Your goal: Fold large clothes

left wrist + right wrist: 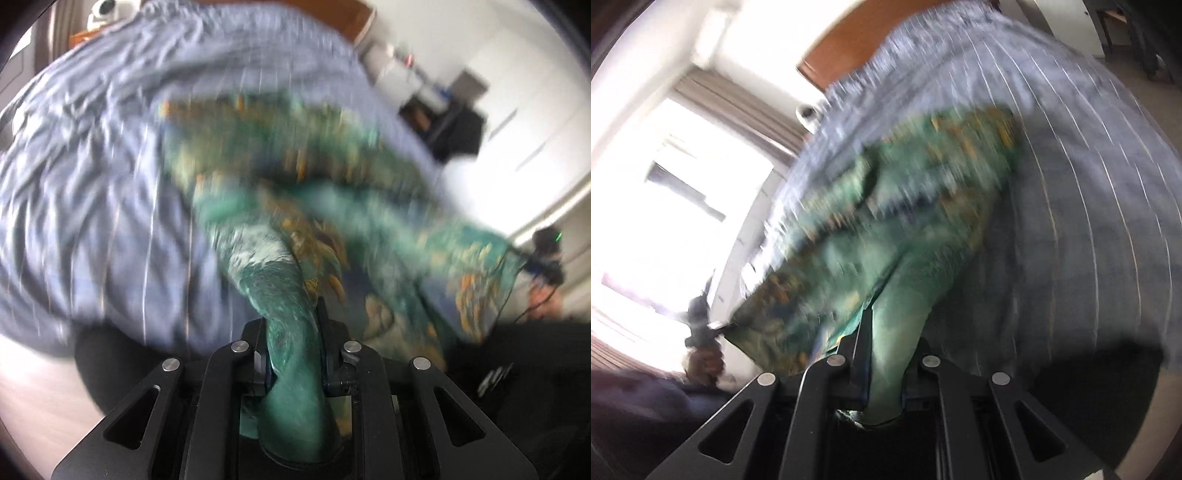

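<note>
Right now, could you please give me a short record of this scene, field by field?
surface: bed with a blue-grey striped cover
garment: green patterned cloth, spread across the cover, its near edges raised
left gripper: shut on a bunched edge of the cloth
right gripper: shut on another edge of the cloth
link between grippers: the cloth spans from one to the other; the right gripper shows at the far right of the left wrist view
picture quality: both views blurred
fold: not yet made

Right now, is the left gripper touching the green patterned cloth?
Touching. The left wrist view shows the left gripper with its jaws shut on a bunched fold of the green cloth, which runs down between them.
</note>
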Demonstrator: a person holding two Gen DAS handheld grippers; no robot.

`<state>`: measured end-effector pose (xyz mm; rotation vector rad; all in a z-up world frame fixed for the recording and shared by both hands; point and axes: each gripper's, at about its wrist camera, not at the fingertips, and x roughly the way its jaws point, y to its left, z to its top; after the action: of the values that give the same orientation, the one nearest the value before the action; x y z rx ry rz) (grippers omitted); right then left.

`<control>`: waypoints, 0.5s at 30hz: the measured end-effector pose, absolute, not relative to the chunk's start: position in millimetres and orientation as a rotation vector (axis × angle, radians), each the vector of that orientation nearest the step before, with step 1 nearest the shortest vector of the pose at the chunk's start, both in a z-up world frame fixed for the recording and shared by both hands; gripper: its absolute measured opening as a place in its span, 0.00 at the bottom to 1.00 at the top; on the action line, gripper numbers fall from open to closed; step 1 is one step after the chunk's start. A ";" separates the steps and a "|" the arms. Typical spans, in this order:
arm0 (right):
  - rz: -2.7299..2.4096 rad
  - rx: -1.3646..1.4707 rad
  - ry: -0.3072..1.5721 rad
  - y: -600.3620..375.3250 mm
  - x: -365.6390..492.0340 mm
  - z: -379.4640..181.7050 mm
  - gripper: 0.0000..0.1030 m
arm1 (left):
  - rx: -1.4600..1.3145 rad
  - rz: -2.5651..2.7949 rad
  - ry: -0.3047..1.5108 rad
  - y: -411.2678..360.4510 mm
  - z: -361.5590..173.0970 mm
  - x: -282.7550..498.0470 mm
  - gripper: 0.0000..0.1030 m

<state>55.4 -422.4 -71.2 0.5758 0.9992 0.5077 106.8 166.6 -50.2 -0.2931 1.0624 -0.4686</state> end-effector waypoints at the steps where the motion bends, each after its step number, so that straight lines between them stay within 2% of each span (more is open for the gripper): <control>1: 0.514 0.587 0.969 -423.9 68.1 -65.3 0.10 | -0.320 -0.469 1.038 168.4 -43.8 121.8 0.16; 6: 0.508 0.615 0.841 -428.8 173.1 -55.3 0.10 | -0.308 -0.375 0.955 156.6 -37.3 228.9 0.16; 9: 0.431 0.671 0.818 -433.7 238.4 -79.8 0.10 | -0.323 -0.327 0.956 148.1 -56.1 275.7 0.19; 11: 0.360 0.690 0.821 -437.2 274.2 -104.4 0.10 | -0.334 -0.300 0.971 141.9 -77.5 308.1 0.25; 15: 0.278 0.748 0.868 -433.7 309.8 -152.7 0.11 | -0.379 -0.289 1.028 139.6 -110.1 333.6 0.46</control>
<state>309.8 -433.7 -152.7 0.7482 0.8678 0.2784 333.6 139.6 -110.1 -0.3792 1.0278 -0.2893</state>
